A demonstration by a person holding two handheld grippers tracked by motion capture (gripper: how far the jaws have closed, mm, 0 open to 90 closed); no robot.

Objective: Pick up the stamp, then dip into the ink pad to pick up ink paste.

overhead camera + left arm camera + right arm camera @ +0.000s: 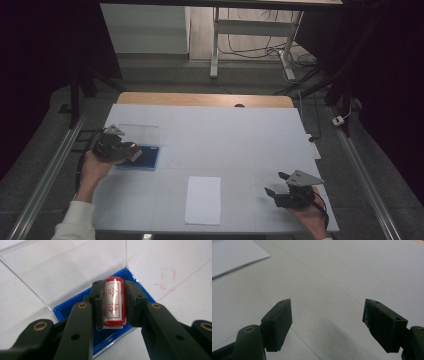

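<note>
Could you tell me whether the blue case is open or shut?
Open: the blue case has its clear lid swung back.

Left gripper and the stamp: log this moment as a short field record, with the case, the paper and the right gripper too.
left gripper: shut on the stamp
stamp: red, white label with red characters, held over the case
case: blue tray, clear lid open
paper: white sheet, lying flat near the table's front edge
right gripper: open, holding nothing, above bare table
</note>
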